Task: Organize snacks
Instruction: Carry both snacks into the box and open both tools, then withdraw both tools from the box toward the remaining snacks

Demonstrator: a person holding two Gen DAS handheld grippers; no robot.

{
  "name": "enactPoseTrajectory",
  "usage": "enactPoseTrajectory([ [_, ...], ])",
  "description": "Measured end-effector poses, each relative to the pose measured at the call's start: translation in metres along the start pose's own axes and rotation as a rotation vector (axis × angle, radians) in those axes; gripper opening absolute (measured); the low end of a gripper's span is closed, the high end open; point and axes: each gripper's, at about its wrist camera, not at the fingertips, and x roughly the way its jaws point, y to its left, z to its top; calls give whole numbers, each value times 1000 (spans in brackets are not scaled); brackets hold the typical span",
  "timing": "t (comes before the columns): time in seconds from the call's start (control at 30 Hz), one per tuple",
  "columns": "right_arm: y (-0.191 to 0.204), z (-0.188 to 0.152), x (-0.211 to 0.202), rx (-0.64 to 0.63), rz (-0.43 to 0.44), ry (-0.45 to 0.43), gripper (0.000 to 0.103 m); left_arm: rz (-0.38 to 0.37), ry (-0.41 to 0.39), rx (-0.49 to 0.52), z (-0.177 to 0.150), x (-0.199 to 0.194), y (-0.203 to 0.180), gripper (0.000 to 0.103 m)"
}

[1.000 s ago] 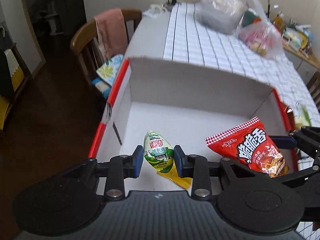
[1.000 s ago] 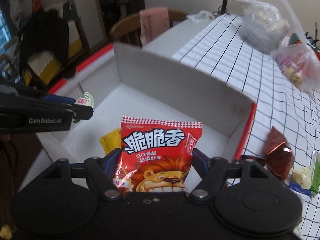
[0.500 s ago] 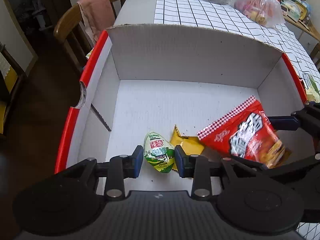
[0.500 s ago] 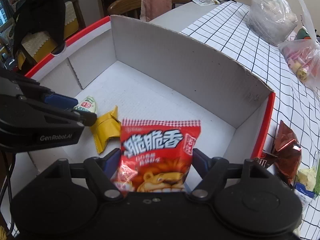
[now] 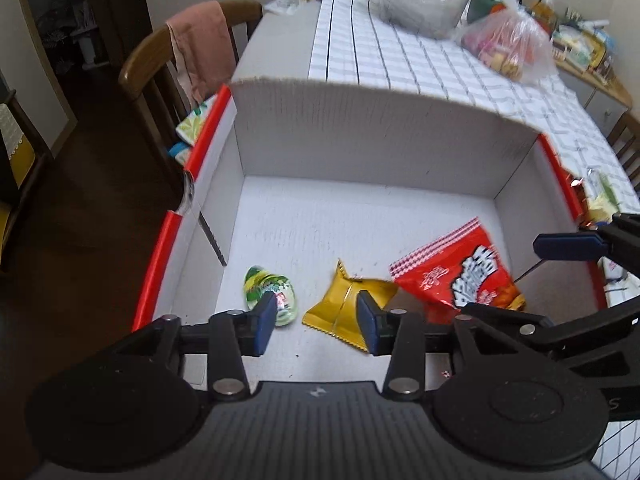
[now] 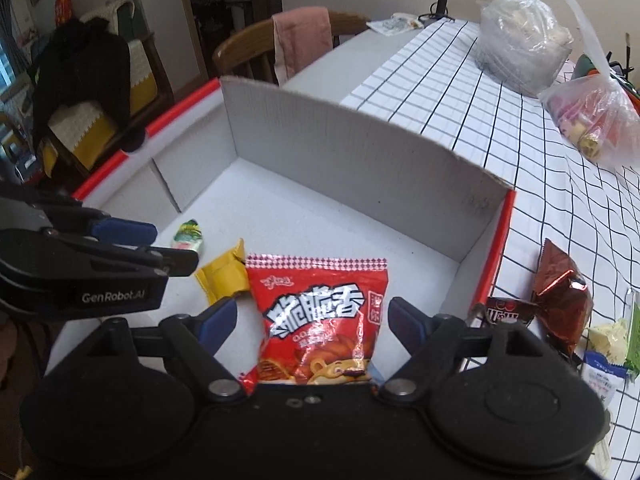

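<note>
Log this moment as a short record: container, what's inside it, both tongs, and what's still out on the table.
container: white cardboard box, red edges
inside: green packet, yellow packet, red snack bag
left tongs: opening, nothing gripped
right tongs: opening, pads clear of red snack bag
outside box: dark red wrapper on checked tablecloth

Red snack bag (image 6: 324, 320): we lose lower edge behind right gripper body. Yellow packet (image 6: 224, 276): part hidden behind red bag. Green sachet (image 5: 272, 292): print too blurred to read. Clear bags' (image 6: 520, 44) contents indistinct.
</note>
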Motion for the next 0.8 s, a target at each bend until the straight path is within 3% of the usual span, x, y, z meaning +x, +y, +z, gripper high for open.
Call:
enactPoseTrajectory([
  [0.33, -16, -13, -56, 67, 20, -121, 88, -48, -111, 16, -4, -45, -15, 54],
  [0.43, -24, -19, -71, 88, 32, -151, 88, -57, -145, 21, -6, -58, -24, 60],
  [0.67, -46, -40, -107, 148, 23, -225, 93, -100, -207, 51, -12, -83, -47, 64],
  [0.8, -62, -55, -124, 187, 17, -260, 95, -121, -229, 59, -15, -90, -63, 71],
])
